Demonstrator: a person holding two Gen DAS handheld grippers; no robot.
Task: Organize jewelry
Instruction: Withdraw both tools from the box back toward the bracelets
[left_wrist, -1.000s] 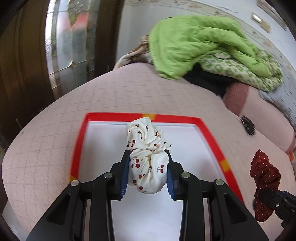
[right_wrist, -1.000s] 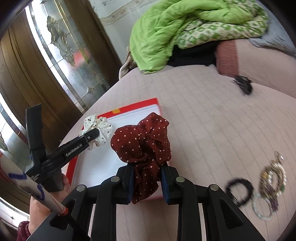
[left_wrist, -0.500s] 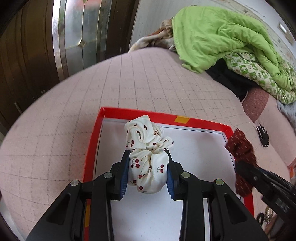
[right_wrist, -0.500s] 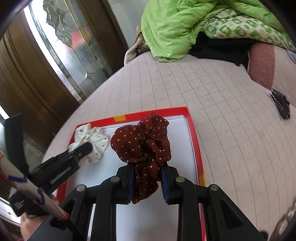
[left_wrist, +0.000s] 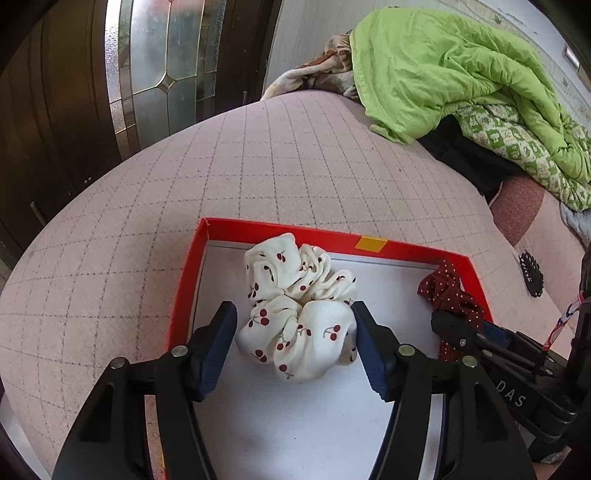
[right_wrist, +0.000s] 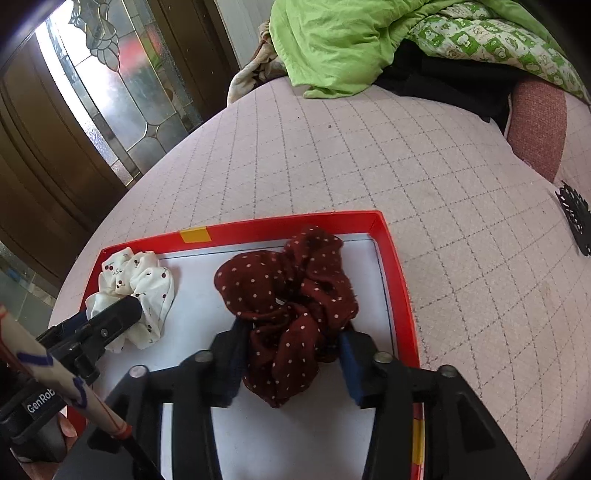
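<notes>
A red-rimmed tray (left_wrist: 258, 227) with a white floor lies on the pink checked bed cover. A white cherry-print scrunchie (left_wrist: 295, 314) rests on the tray floor between the jaws of my left gripper (left_wrist: 291, 325). Those jaws are opening, and a gap shows at the left pad. A dark red polka-dot scrunchie (right_wrist: 295, 302) lies at the right end of the tray (right_wrist: 277, 223), between the jaws of my right gripper (right_wrist: 291, 343). These are also opening and no longer squeeze it. The right wrist view also shows the white scrunchie (right_wrist: 140, 284) and the left gripper's finger (right_wrist: 110, 321).
A green quilt (left_wrist: 443, 66) and patterned bedding are heaped at the far side. A black hair claw (left_wrist: 532, 273) lies right of the tray. A dark door with glass panels (left_wrist: 155, 55) stands at the left. A hand (right_wrist: 62, 428) shows at the lower left.
Both grippers came down over the tray, the right one moving in from the right. Both pairs of jaws have widened, and the two scrunchies have spread out on the tray floor.
</notes>
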